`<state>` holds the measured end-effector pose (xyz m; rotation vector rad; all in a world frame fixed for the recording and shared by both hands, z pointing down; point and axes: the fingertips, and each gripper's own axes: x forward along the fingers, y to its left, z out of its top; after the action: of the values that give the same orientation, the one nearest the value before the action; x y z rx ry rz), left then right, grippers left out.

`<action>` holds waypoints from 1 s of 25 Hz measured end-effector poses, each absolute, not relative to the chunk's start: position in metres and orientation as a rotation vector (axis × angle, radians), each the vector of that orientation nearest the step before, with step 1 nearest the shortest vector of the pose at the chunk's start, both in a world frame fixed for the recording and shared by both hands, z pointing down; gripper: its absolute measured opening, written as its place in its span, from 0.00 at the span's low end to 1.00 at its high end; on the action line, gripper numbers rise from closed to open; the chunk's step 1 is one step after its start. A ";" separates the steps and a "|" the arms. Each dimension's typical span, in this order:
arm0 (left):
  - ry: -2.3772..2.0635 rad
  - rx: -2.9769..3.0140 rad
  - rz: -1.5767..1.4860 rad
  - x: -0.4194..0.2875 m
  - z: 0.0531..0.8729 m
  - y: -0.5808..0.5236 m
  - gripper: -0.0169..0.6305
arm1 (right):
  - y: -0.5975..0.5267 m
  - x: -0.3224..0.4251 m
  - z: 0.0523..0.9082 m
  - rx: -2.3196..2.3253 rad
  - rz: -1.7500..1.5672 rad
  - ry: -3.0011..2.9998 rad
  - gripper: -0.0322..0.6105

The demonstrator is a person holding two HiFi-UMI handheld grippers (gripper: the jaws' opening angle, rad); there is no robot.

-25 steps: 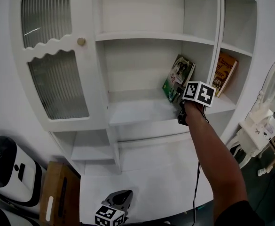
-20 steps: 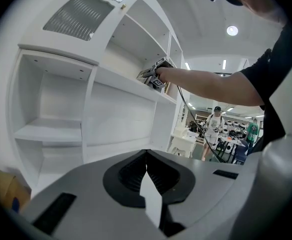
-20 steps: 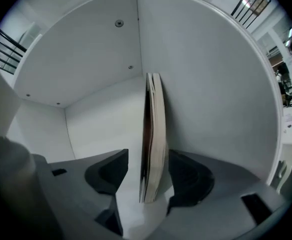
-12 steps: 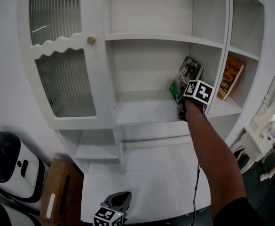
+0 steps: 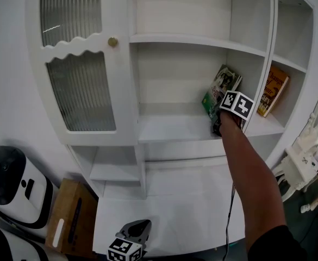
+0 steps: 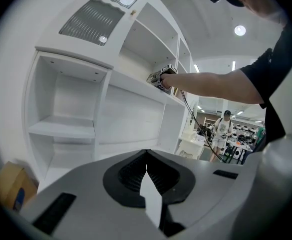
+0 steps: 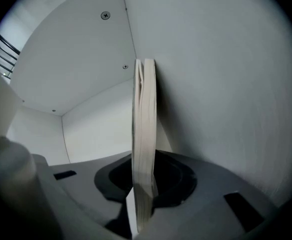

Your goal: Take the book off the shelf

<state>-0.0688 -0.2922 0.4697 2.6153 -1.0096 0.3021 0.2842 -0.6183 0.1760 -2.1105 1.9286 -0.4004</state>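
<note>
A green-covered book (image 5: 219, 91) leans against the right wall of the middle shelf (image 5: 169, 129) of the white cabinet. My right gripper (image 5: 217, 125) reaches level into that compartment, its marker cube just below the book. In the right gripper view the book's pale page edge (image 7: 145, 134) stands upright between the jaws of the right gripper (image 7: 143, 204), which have just been closing and now press on it. My left gripper (image 5: 138, 228) hangs low near the floor, far from the shelf; the left gripper (image 6: 146, 156) has its jaws together with nothing in them.
An orange book (image 5: 273, 91) leans in the neighbouring right compartment. A ribbed-glass door (image 5: 77, 64) with a knob (image 5: 112, 42) closes the left side. A white appliance (image 5: 9, 192) and a cardboard box (image 5: 72, 219) stand on the floor at left, small white furniture (image 5: 311, 156) at right.
The right gripper has pushed a little further in toward the green book and its jaws now hold the book's lower edge. The left gripper has stayed put.
</note>
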 end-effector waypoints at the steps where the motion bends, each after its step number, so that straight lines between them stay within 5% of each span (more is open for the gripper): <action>1: -1.011 2.616 0.299 -0.069 0.469 -0.292 0.04 | -0.617 0.283 0.176 -2.097 -0.406 1.929 0.18; 25: -0.941 2.708 0.306 -0.042 0.455 -0.291 0.04 | -0.443 0.180 0.152 -1.381 -0.467 2.387 0.18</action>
<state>-0.0424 -0.2912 0.4552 2.7079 -0.9412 0.3063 0.1803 -0.4432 0.1519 -1.3807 2.3868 -0.4668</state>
